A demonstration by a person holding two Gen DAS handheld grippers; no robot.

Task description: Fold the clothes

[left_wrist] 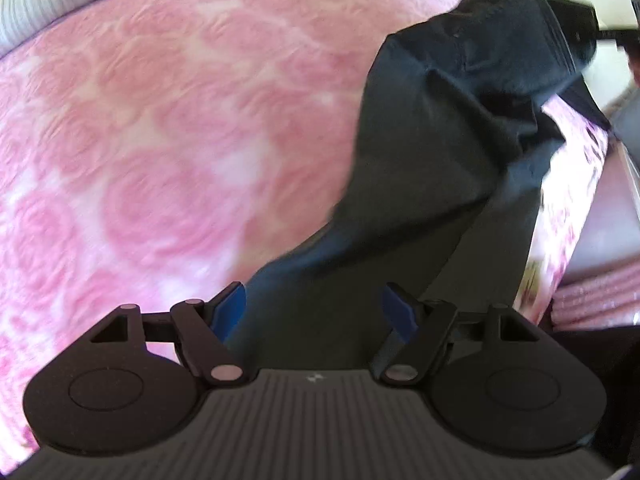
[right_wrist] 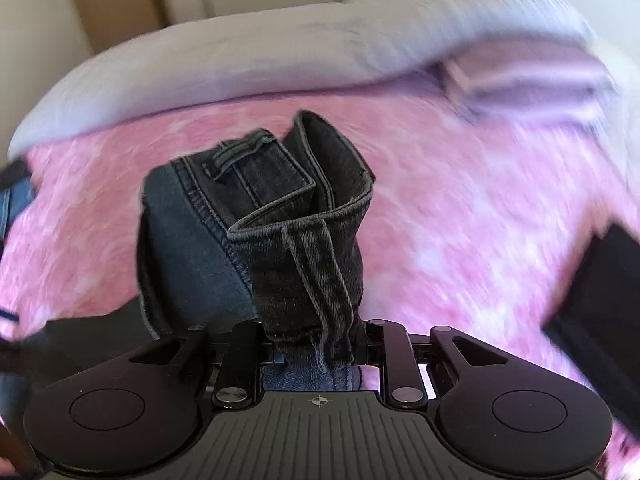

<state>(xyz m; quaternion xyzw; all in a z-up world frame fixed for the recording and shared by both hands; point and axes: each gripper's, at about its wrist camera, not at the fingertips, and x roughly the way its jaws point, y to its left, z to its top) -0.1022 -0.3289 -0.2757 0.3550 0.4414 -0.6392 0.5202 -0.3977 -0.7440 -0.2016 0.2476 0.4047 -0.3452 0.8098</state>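
Here: one pair of black jeans over one pink floral bed. Right tool clamps the waistband, centre frame; left tool spread wide, cloth between, unpinched. Belt loops show in right view only.

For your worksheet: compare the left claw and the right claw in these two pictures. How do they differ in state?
The left claw stands open, with the black jeans between its fingers, not pinched; the right claw is clamped on the bunched waistband of the jeans. Both point down over the pink bedspread.
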